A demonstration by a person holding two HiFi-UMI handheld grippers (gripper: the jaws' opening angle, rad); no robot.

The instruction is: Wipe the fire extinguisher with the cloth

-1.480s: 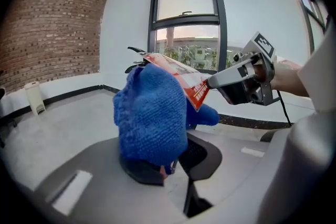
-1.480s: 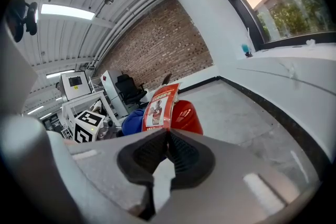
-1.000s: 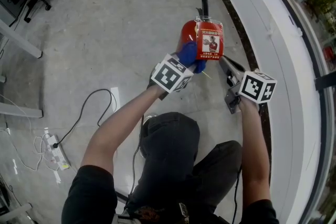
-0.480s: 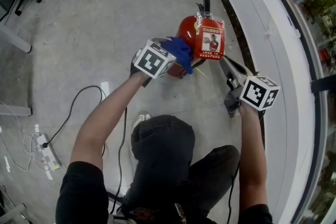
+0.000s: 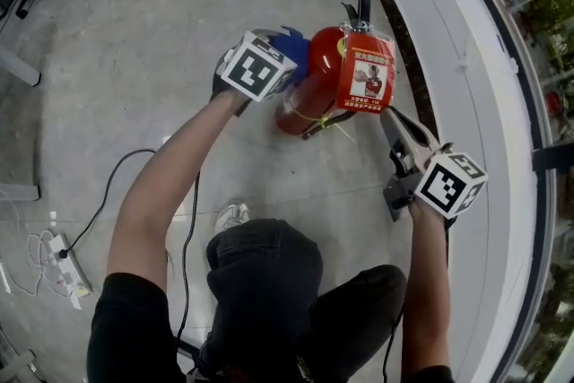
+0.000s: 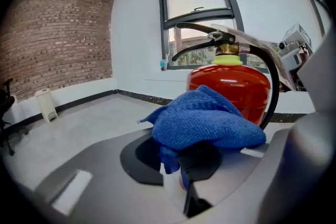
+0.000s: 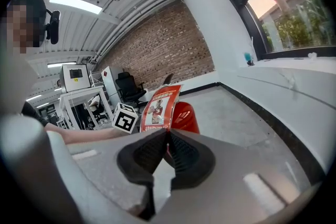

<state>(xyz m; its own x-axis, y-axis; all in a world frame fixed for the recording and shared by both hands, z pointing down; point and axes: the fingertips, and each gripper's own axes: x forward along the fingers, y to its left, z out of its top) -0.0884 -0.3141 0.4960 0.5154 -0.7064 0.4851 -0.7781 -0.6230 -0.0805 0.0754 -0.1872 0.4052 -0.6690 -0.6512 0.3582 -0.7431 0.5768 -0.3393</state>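
Holding a blue knitted cloth [image 6: 207, 120] pinched in the left gripper [image 6: 186, 165], hard up beside the red metal fire extinguisher [image 5: 309, 94].
Standing upright on the grey floor [image 5: 179, 31], long axis vertical, dead ahead of the cloth and nearest the left gripper; contact unclear. Closed tight at the right gripper [image 7: 167, 147], tips by the red paper tag [image 7: 160, 107]. No containers.

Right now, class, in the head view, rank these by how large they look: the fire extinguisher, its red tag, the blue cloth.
1. fire extinguisher
2. red tag
3. blue cloth, though only part of it shows, so its true size is unsure.
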